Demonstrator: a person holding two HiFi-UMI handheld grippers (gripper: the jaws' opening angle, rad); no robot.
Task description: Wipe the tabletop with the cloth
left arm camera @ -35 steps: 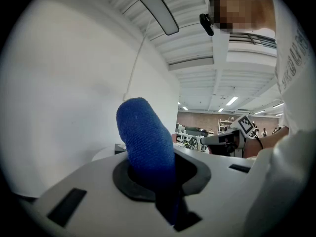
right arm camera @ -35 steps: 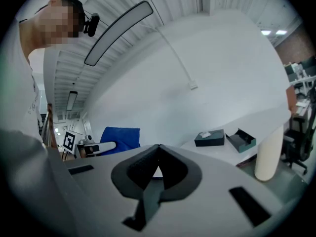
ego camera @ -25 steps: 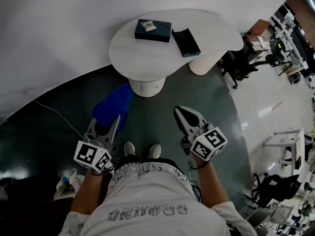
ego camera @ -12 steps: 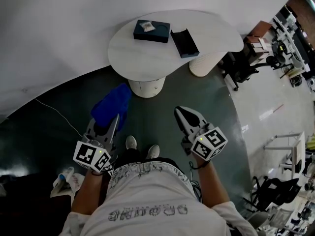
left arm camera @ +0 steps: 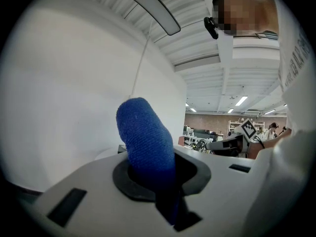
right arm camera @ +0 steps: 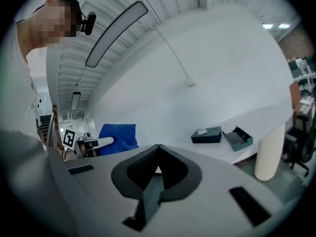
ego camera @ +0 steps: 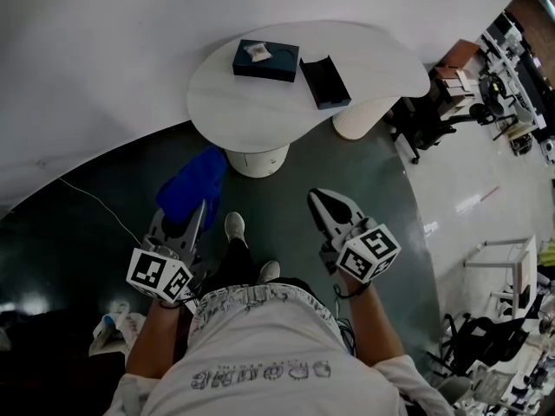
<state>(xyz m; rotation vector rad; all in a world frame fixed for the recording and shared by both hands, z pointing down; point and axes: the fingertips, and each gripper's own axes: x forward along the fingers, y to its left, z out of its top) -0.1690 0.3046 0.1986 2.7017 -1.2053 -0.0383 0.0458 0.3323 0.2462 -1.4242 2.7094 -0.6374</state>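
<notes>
Left gripper (ego camera: 183, 221) fingers clamp the blue cloth (ego camera: 195, 185), their tips hidden by it; right gripper (right arm camera: 157, 161) fingers are closed, empty.

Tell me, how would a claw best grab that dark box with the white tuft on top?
Probably from above, jaws across the two long sides of the dark box: it lies flat on the table, and the open case crowds its right end.

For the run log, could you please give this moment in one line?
left gripper: shut on blue cloth | right gripper: shut, empty | tabletop: ahead, cloth not touching
</notes>
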